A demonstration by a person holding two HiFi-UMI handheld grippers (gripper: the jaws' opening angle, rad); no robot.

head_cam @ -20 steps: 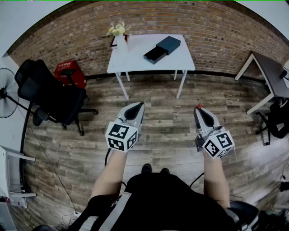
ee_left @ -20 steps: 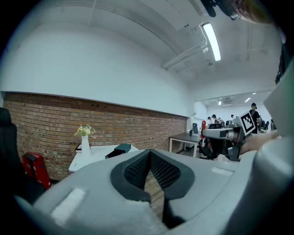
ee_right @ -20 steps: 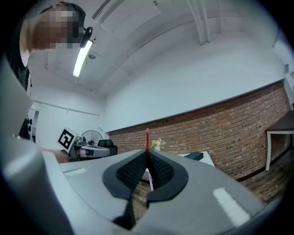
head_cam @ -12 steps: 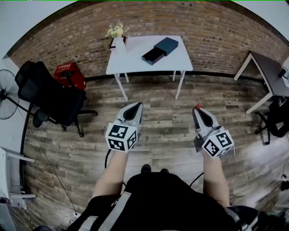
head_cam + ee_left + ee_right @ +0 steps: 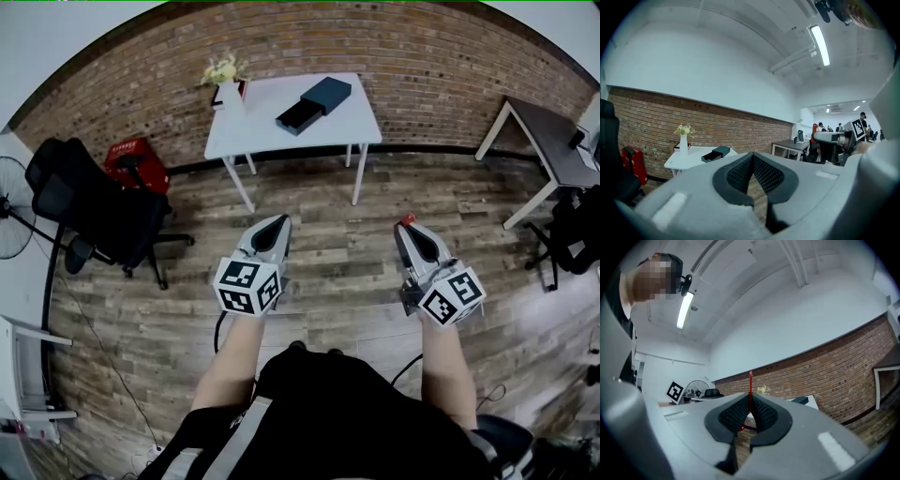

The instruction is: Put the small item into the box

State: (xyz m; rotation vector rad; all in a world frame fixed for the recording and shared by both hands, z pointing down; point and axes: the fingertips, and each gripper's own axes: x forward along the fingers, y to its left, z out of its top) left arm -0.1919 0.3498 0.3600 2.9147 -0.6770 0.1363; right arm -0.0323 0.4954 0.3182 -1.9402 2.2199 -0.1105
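— Where's the red item (image 5: 750,383)?
— Pinched upright in the right tool (image 5: 409,231), above the floor, well short of the table (image 5: 361,127).
— And the left tool (image 5: 752,157)?
— Clenched on nothing, also well short of the table.
— The box (image 5: 313,103)?
— On the table, near its middle, drawer slid out.

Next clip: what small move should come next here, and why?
Probably a step forward toward the white table: the right gripper is shut on a thin red item, and the dark box, slid partly open, sits on that table across the floor, seemingly out of reach.
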